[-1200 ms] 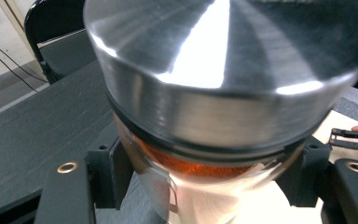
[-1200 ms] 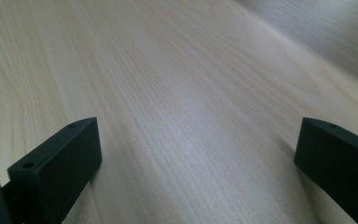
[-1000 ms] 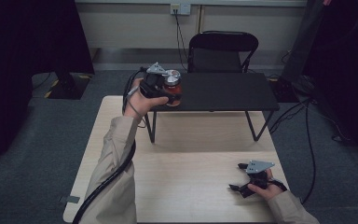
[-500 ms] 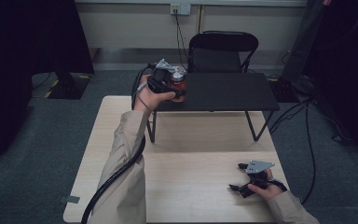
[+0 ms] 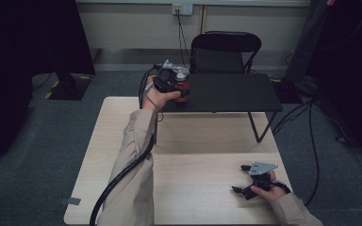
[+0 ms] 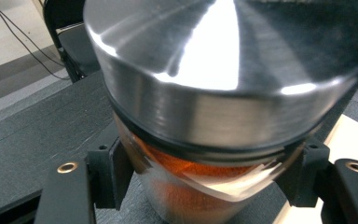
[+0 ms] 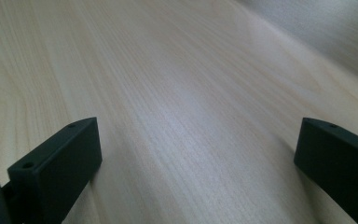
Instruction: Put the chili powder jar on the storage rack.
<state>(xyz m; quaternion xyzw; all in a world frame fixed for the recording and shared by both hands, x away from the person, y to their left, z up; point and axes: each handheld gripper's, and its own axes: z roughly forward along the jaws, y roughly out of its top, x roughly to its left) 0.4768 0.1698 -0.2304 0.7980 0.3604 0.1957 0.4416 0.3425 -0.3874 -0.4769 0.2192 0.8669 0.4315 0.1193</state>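
There is one jar (image 5: 182,84) with a steel lid and orange-red contents, two hand-held grippers, one pale wooden worktop (image 5: 122,141), one low black table (image 5: 235,92) standing on the worktop's far part, and one black folding chair (image 5: 224,52) behind it.

The left hand-held gripper (image 5: 176,84) is clamped on the jar: in the left gripper view its two black jaws press the glass body (image 6: 186,196) from both sides, just below the lid (image 6: 223,70). The jar is at the black table's near left corner, over its dark top; whether its base touches the surface cannot be told.

The right hand-held gripper (image 5: 245,188) lies near the worktop's near right corner, jaws wide apart with nothing between them, bare wood (image 7: 177,116) under them.

Compared with a second ago, the left hand and the jar have shifted to the right along the black table's near left corner and sit slightly lower; the grip is unchanged. The right hand-held gripper has kept its place.

A thick black cable (image 5: 122,174) trails from the left hand-held gripper along the sleeve. More cables run down the wall and over the grey carpet at right. Nothing stands between jar and black table.
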